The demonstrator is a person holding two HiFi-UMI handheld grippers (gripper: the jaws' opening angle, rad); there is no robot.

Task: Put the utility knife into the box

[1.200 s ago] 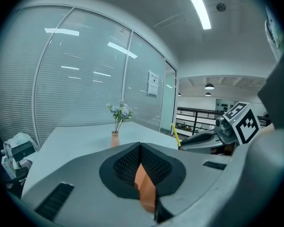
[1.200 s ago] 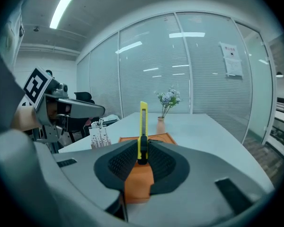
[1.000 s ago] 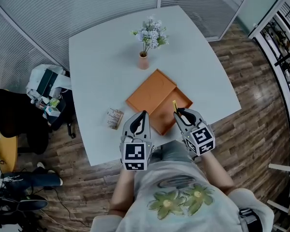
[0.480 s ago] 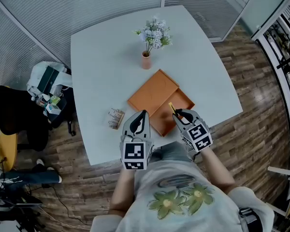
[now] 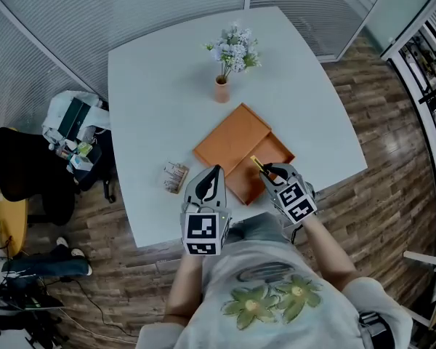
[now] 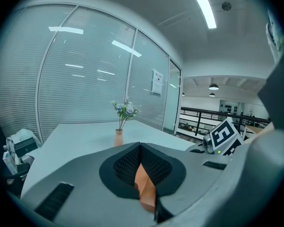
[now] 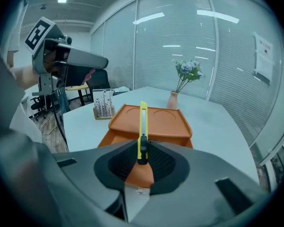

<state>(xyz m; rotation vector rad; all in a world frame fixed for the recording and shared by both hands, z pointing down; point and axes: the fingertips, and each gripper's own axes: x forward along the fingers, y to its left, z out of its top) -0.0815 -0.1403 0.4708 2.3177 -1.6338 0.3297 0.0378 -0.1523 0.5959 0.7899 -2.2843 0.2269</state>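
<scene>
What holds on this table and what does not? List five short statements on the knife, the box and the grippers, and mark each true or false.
1. The right gripper grips the yellow utility knife. True.
2. The utility knife lies inside the orange box. False: it is clamped in the right gripper's jaws, at the box's near side.
3. The left gripper has its jaws wide apart. False: they are together, with nothing held.
4. A vase of flowers stands on the table beyond the box. True.
5. The small wooden holder stands inside the box. False: it stands on the table, to the box's left.
</scene>
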